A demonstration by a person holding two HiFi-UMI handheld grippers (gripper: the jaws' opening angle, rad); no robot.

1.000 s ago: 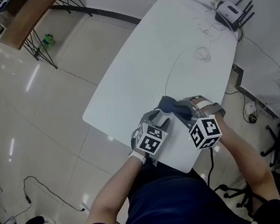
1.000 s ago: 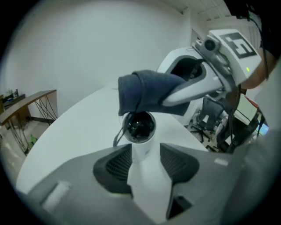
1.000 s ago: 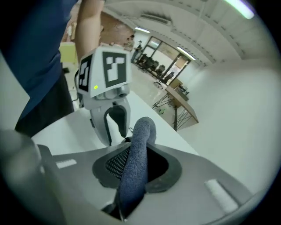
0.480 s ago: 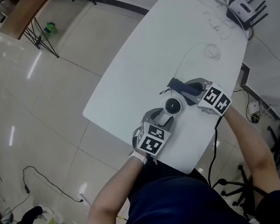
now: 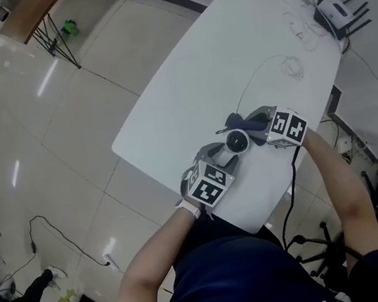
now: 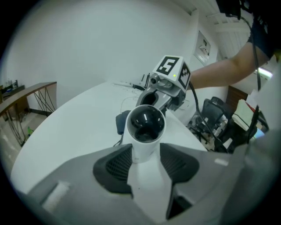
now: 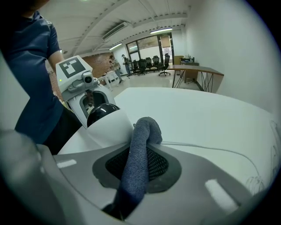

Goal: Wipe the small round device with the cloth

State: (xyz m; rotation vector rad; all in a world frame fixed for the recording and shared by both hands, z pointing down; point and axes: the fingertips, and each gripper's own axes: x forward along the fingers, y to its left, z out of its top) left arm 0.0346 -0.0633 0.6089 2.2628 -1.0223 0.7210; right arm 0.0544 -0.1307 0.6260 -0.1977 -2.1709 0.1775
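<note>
Standing clamped between the left gripper's point(image 6: 145, 153) jaws, the device point(image 6: 145, 123) adjoins the cloth point(image 7: 139, 151).

Device point(image 6: 145, 125): white body, glossy black dome. Cloth point(image 7: 147, 127): blue-grey, fine knit texture. Tabletop point(image 5: 217, 57) white; left claw point(image 6: 145, 153) and right claw point(image 7: 140, 148) grey, black mesh pads, black-and-white square markers.

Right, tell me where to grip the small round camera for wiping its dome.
Grip the small round camera by its white cylindrical neck below the dark dome, coming from the near edge of the table, one pad on each side, as the left gripper does. The straight neck seats between flat pads, leaving the dome exposed.
</note>
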